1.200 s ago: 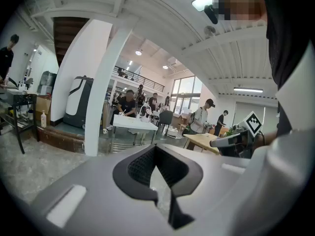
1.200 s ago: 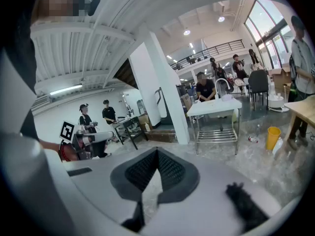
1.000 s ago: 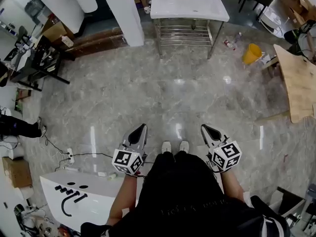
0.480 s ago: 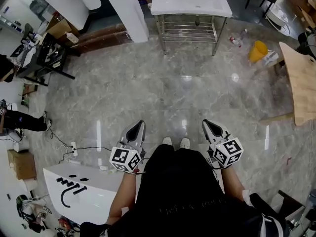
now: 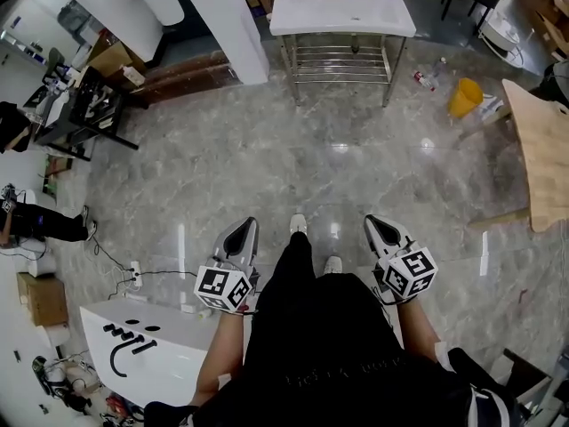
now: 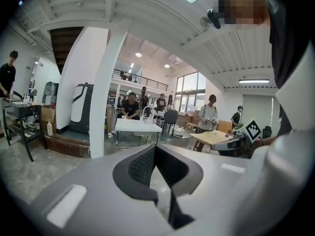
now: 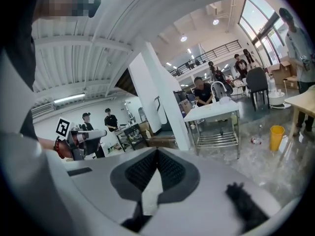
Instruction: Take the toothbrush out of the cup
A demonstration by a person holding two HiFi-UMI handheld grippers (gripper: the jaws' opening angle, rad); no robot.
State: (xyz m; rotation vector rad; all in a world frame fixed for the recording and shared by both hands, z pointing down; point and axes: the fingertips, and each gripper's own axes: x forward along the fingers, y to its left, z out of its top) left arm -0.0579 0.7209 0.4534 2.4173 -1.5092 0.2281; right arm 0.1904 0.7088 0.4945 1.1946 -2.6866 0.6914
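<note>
No cup or toothbrush can be made out. A white table [image 5: 342, 12] on a metal frame stands far ahead across the marble floor, and the small items on it are too small to identify. It also shows in the gripper views as the white table [image 6: 133, 127] and the white table [image 7: 214, 113]. My left gripper [image 5: 246, 226] and right gripper [image 5: 371, 224] are held at waist height, pointing forward. Both are shut with nothing between the jaws, as the left gripper [image 6: 154, 147] and right gripper [image 7: 157, 152] show.
A white pillar [image 5: 227, 16] stands left of the table. A yellow bucket [image 5: 463, 96] and a wooden table [image 5: 542, 149] are to the right. A black stand [image 5: 84, 105] is at the left, a white unit [image 5: 142, 345] at lower left, with a cable [image 5: 133, 274] on the floor. People stand in the background.
The person has stepped forward, one foot now ahead of the other. Both grippers stay shut at the same height beside the body.
</note>
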